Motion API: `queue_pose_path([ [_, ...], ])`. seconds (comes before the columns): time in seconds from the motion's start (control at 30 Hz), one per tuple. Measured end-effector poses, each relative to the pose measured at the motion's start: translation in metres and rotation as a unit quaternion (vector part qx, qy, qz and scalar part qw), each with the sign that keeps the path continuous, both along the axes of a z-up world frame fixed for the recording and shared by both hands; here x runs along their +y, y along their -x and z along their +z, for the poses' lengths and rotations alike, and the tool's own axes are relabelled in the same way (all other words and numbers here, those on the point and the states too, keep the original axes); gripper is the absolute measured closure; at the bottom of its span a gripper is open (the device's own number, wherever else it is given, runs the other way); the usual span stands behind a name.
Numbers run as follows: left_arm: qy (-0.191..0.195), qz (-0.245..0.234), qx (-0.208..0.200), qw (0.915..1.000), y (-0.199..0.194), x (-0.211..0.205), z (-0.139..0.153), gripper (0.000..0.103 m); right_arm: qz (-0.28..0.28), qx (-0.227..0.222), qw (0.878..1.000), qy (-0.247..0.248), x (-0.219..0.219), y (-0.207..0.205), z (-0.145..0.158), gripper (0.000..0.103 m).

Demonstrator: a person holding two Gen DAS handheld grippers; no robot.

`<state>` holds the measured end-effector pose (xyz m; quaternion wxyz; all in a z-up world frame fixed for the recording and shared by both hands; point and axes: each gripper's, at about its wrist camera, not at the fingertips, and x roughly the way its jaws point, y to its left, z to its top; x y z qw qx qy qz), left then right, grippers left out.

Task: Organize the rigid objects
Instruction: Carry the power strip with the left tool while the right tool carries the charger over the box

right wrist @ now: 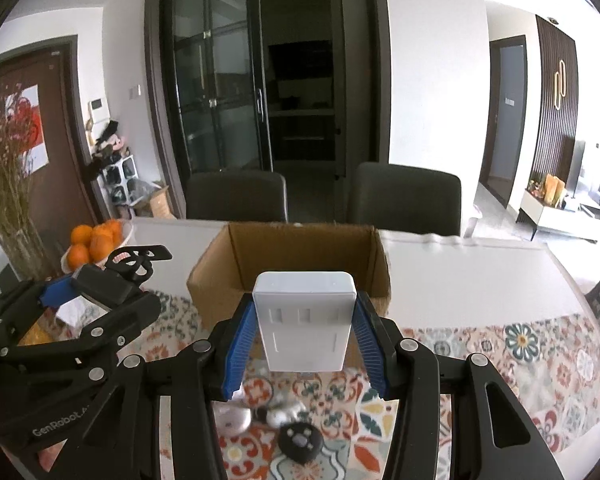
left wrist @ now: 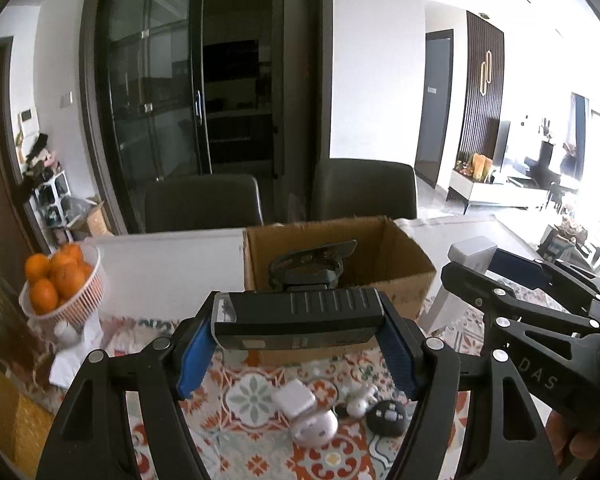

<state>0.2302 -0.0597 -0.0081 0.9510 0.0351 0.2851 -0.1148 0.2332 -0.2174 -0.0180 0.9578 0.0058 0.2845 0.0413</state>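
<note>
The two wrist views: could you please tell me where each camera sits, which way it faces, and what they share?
Left wrist: on the left gripper, looking along its fingers at the black device they clamp, box beyond; the right gripper and a bit of hand show at right.
Right wrist: on the right gripper, facing the white block it clamps; the left gripper shows at left.
Shared: box, oranges, two chairs, patterned cloth, small gadgets below.
</note>
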Motion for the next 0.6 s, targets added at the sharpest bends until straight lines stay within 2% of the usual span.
queue_pose_path([
  [0.4,0.003,-0.017,0.013,0.9998,-0.055,-0.009,0.022,0.031,-0.013,-0.005,1.000,-0.012,-0.008,-0.050,0.025,0.054],
  [0.6,0.011,-0.024,0.054,0.9982,-0.092,-0.017,0.026,0.031,-0.012,0.024,0.999,-0.024,-0.016,-0.086,0.029,0.054],
])
